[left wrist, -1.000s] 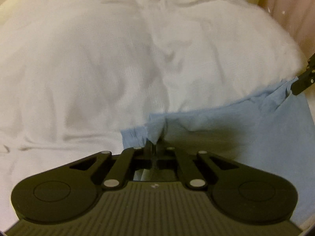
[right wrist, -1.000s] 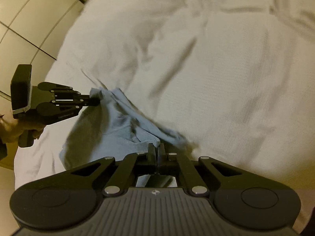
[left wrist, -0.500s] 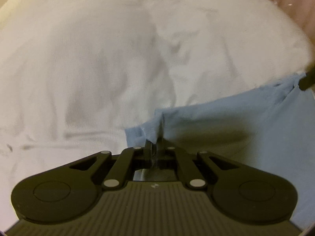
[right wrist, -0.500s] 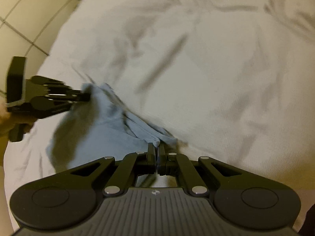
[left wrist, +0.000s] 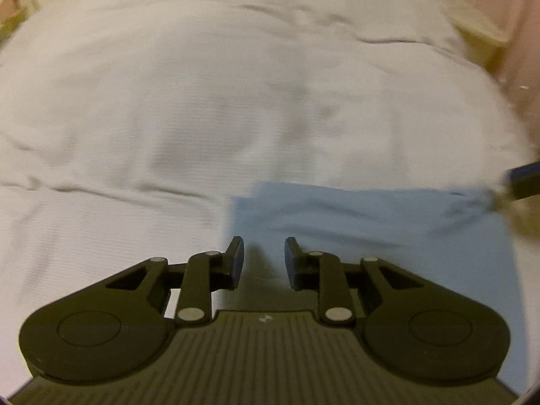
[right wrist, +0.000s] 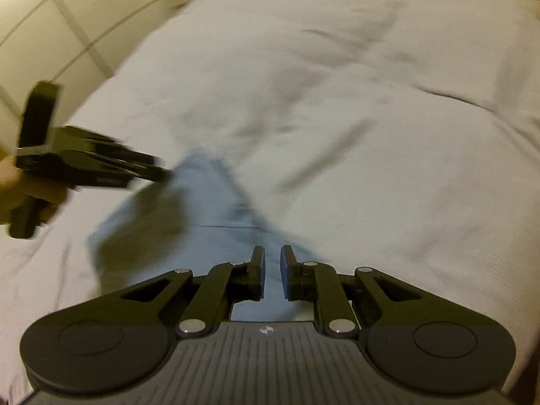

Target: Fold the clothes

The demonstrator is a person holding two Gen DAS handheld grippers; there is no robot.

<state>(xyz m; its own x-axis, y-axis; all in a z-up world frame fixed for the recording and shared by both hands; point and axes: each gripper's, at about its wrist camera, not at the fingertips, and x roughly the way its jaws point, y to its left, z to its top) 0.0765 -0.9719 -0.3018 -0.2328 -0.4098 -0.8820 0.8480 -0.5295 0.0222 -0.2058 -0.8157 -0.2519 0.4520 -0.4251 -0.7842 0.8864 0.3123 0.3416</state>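
Both grippers have their jaws spread with nothing between them: the left gripper (left wrist: 260, 258) hangs over the near left corner of the blue garment (left wrist: 388, 222), the right gripper (right wrist: 271, 268) over its other near corner. That garment lies flat on the white bed (left wrist: 202, 101), lower right of the left view, straight-edged like a folded panel; whether more folds remain cannot be told
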